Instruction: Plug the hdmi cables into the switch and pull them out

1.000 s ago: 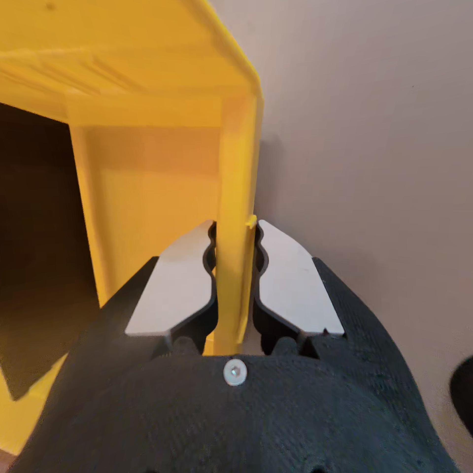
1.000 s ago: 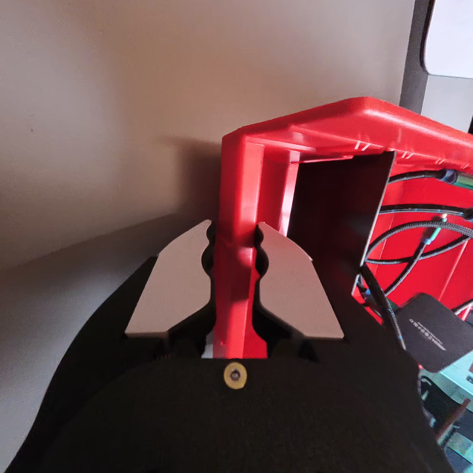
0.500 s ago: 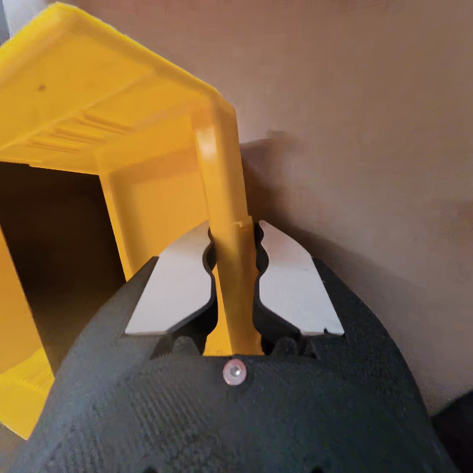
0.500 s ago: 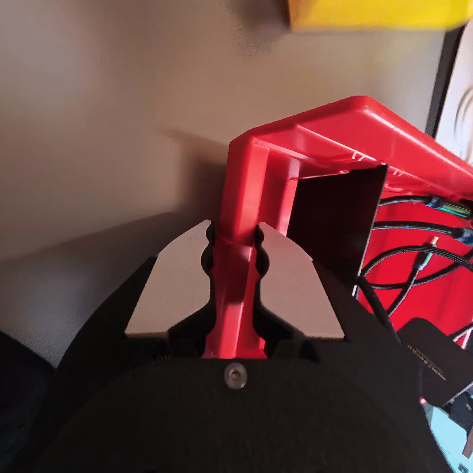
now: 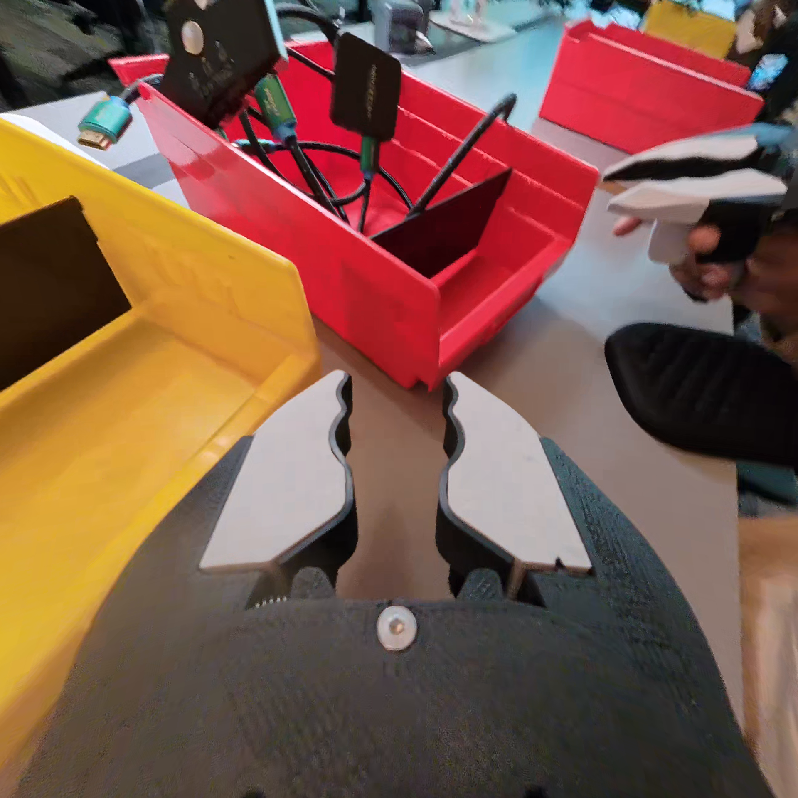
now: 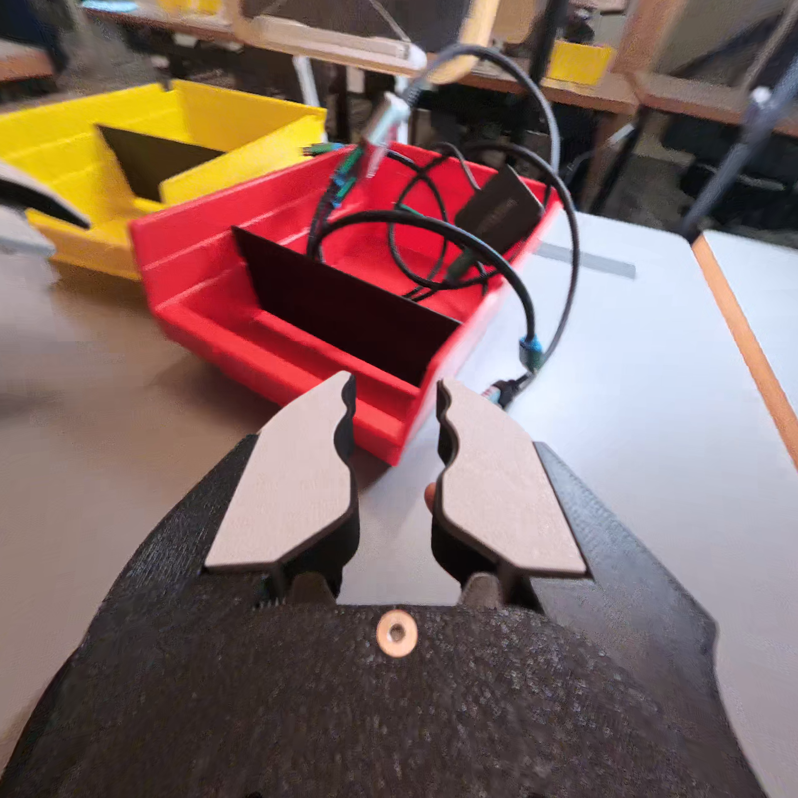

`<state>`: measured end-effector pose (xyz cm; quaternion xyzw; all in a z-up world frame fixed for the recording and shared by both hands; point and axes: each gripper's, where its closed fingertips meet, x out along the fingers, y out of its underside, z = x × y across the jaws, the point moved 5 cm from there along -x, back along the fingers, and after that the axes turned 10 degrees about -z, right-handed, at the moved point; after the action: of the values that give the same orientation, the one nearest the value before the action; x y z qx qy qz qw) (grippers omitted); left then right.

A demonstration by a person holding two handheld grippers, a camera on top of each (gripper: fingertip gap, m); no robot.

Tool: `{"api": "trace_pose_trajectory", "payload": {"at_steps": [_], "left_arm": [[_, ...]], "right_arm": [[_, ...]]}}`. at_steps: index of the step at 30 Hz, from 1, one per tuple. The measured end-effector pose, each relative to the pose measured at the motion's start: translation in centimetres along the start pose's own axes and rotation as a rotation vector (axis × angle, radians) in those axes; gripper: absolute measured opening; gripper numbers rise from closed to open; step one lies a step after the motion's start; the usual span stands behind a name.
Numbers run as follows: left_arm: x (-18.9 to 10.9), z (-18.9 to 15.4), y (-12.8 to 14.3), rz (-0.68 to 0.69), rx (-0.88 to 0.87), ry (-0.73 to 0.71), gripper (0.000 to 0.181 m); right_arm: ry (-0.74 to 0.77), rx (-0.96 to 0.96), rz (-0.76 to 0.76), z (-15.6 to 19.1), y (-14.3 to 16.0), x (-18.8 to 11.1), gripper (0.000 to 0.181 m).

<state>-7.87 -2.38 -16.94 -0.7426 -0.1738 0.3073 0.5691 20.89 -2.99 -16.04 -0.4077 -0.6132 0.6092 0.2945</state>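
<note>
A red bin stands on the table with a black divider inside. Behind the divider lie black braided HDMI cables with green plugs and two black switch boxes. One teal plug hangs over the bin's far wall. My left gripper is open and empty, just in front of the bin's near corner. In the right wrist view the red bin, a switch and the cables show. My right gripper is open and empty at the bin's near end.
A yellow bin with a black divider stands left of the red one, also in the right wrist view. One plug hangs outside the red bin onto the table. A second red bin sits far right. Left tips to right tips: about 25 centimetres. My left tips are about 30 centimetres from the switch, my right tips only 20 centimetres. Seen from the left wrist view as well.
My left gripper was shut on the yellow bin's wall and my right on the red bin's wall. Both have let go and drawn back; both bins now rest upright on the table.
</note>
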Motion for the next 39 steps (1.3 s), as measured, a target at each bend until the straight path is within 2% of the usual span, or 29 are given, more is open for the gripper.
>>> {"api": "trace_pose_trajectory", "payload": {"at_steps": [1, 3, 5, 7, 11, 14, 17, 21, 24, 31, 36, 39], "left_arm": [[0.7, -0.4, 0.1, -0.023, -0.016, -0.032, 0.041], [2.4, -0.8, 0.2, -0.056, -0.026, -0.097, 0.044], [4.2, -1.1, 0.2, -0.075, -0.052, -0.151, 0.049], [5.9, -1.5, 0.2, -0.088, -0.098, -0.182, 0.047], [8.2, -1.2, 0.9, -0.124, -0.124, -0.274, 0.040], [8.4, -0.7, 0.9, -0.164, -0.089, -0.335, 0.028], [8.3, -0.6, 0.7, -0.159, -0.044, -0.372, 0.024], [7.8, -1.0, 0.2, -0.164, 0.000, -0.387, 0.021], [6.5, -1.8, -1.5, -0.226, 0.044, -0.384, 0.016], [1.3, -3.6, -7.5, -0.378, 0.138, -0.389, 0.011], [-5.4, -4.3, -11.8, -0.519, 0.227, -0.457, 0.011], [-10.1, -3.8, -13.2, -0.578, 0.234, -0.520, 0.010]], "right_arm": [[0.025, 0.037, 0.007, -0.5, 0.6, 0.3, 0.039], [0.050, 0.085, 0.057, -1.0, 1.5, 1.7, 0.051], [0.066, 0.144, 0.083, -1.4, 1.8, 3.1, 0.053], [0.063, 0.177, 0.107, -1.2, 2.0, 4.2, 0.051], [0.136, 0.123, 0.138, -1.3, 2.4, 5.4, 0.035], [0.165, 0.102, 0.133, -1.2, 2.4, 5.8, 0.030], [0.200, 0.071, 0.104, -1.6, 2.1, 5.4, 0.012], [0.201, 0.037, 0.105, -1.3, 1.7, 4.8, 0.009], [0.208, 0.011, 0.045, -1.0, -0.1, 3.7, 0.007], [0.189, -0.133, -0.107, 1.5, -7.5, 0.5, 0.007], [0.141, -0.216, -0.268, 5.7, -12.7, -0.6, 0.008], [0.053, -0.184, -0.351, 8.9, -15.8, 0.2, 0.009]]}}
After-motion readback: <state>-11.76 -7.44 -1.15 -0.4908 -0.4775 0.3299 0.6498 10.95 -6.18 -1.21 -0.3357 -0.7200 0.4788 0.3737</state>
